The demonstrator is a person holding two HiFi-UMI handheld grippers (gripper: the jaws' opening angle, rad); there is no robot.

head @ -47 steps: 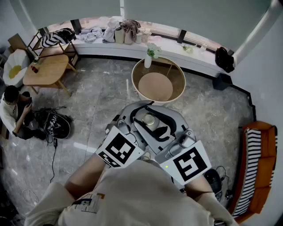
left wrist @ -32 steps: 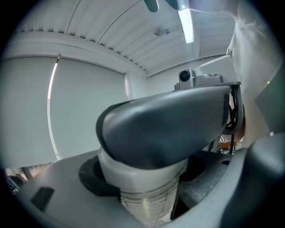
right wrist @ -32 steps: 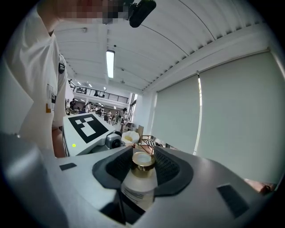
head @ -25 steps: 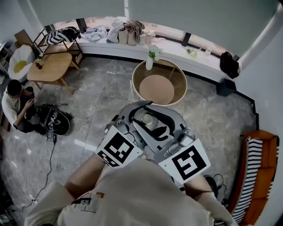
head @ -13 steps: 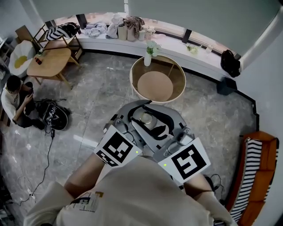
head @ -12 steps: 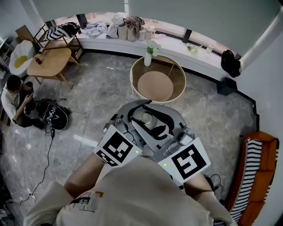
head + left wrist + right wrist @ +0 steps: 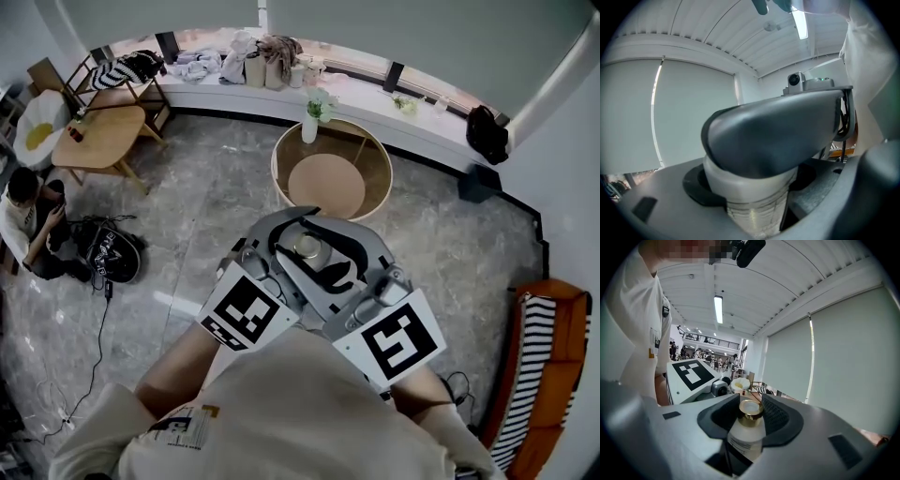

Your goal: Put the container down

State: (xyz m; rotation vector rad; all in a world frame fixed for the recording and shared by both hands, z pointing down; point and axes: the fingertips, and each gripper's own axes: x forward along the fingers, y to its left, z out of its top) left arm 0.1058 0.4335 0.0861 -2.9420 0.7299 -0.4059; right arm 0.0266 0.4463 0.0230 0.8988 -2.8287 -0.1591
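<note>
**Item 1. Right tool** [image 7: 751,405]: jaws set fairly wide, with the dark ribbed pads closed on the neck of the container [image 7: 745,441], one pad on each side of its gold cap [image 7: 750,409].

**Item 2. Left tool** [image 7: 757,213]: jaws closed on the same container from the opposite side. Its white shoulder and ribbed body sit between them. A dark jaw of the right tool crosses over the top.

**Item 3. Container:** small pale bottle with a printed label, upright. It is carried clear of any surface between the two tools, just in front of the person's chest. In the head view it shows against the marble floor [image 7: 197,216], on the near side of the round tabletop and not touching it.

**Item 4. Round tabletop** [image 7: 281,173]: wooden rim and beige centre, beyond the tools. A white vase [image 7: 309,129] with pale flowers stands at its far edge.

**Item 5. Window ledge** [image 7: 370,101]: curved, running along the far wall, with bags and cloths heaped on its left part.

**Item 6. Low wooden table** [image 7: 98,141]: far left. Nearer, a seated person [image 7: 23,220] is beside a black bag [image 7: 108,255] on the floor.

**Item 7. Orange sofa** [image 7: 567,356]: at the right edge, with a striped cushion [image 7: 527,375] on it.
</note>
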